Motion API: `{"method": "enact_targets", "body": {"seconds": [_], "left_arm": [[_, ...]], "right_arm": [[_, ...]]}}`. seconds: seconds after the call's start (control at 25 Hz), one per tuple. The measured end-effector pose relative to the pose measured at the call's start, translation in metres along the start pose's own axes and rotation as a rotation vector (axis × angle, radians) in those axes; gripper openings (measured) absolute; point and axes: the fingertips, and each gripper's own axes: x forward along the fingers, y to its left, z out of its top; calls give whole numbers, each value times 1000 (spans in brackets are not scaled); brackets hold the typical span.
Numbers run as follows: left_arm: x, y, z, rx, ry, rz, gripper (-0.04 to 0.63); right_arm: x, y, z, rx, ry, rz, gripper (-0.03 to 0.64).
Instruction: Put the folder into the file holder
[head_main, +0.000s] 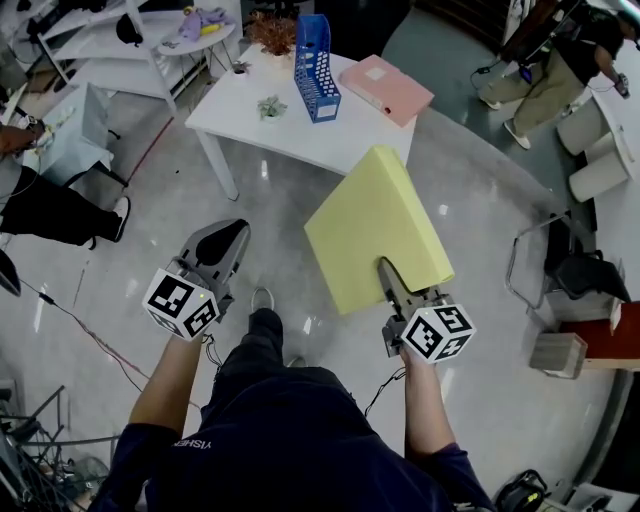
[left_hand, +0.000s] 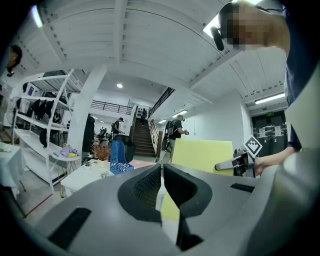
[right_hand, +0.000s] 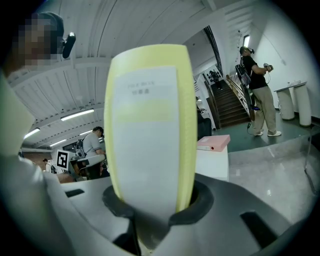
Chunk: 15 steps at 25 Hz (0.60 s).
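Note:
My right gripper (head_main: 392, 278) is shut on the spine end of a thick yellow folder (head_main: 378, 228), carried in the air above the floor. In the right gripper view the folder's white-labelled spine (right_hand: 148, 135) stands upright between the jaws and fills the middle. The blue file holder (head_main: 314, 68) stands upright on the white table (head_main: 300, 130) ahead; the left gripper view shows the file holder (left_hand: 117, 157) far off at the left. My left gripper (head_main: 222, 243) is shut with nothing in it, held beside the folder at about the same distance from the table.
A pink folder (head_main: 386, 88) lies flat on the table to the right of the holder, with a small potted plant (head_main: 270, 106) and a dried plant (head_main: 272, 32) nearby. White shelving (head_main: 100, 40) stands at the back left. People stand around the room's edges.

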Motion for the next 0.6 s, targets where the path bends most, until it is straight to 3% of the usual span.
{"method": "enact_targets", "body": {"seconds": [0.6], "left_arm": [[55, 105, 10, -33, 13, -47, 43]], "right_arm": [[108, -4, 29, 18, 14, -42, 132]]}}
